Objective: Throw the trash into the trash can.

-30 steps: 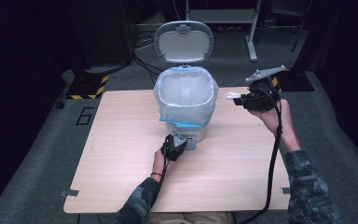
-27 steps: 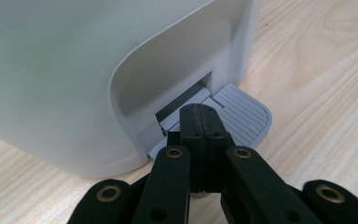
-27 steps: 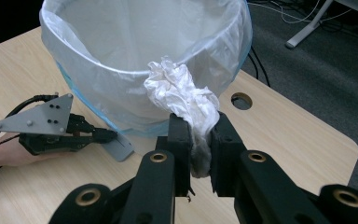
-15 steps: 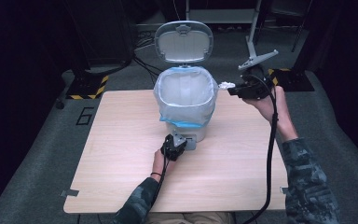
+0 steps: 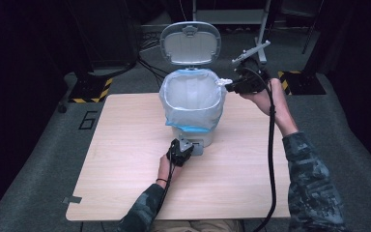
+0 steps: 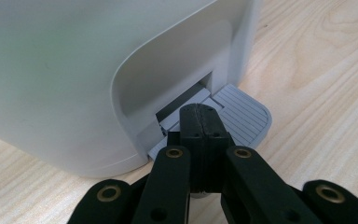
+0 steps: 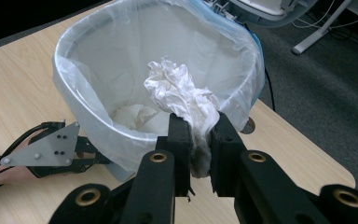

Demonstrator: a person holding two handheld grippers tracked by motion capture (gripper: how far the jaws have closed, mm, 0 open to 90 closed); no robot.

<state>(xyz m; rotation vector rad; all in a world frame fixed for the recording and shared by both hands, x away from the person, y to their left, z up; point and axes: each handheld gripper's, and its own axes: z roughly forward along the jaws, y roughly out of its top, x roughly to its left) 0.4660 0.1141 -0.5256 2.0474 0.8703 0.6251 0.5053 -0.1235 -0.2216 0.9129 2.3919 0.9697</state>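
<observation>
The left gripper (image 6: 200, 122), jaws closed and empty, pressed the grey ribbed pedal (image 6: 240, 112) — propping the lid (image 5: 190, 42) — while the right gripper (image 7: 199, 133) clamped crumpled white tissue (image 7: 182, 95) above the plastic-lined white bin's (image 5: 191, 104) far-right rim.

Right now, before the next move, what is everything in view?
bin: 1, white, middle of table, lid open upright
bin bag: 1, clear with blue edge, lining the bin
pedal: 1, grey, at bin's foot
tissue: 1, white, crumpled, over the bin's rim; another crumpled one lies inside
table: 1, light wood
left gripper: black, shut, pressing on pedal
right gripper: black, shut on tissue
</observation>
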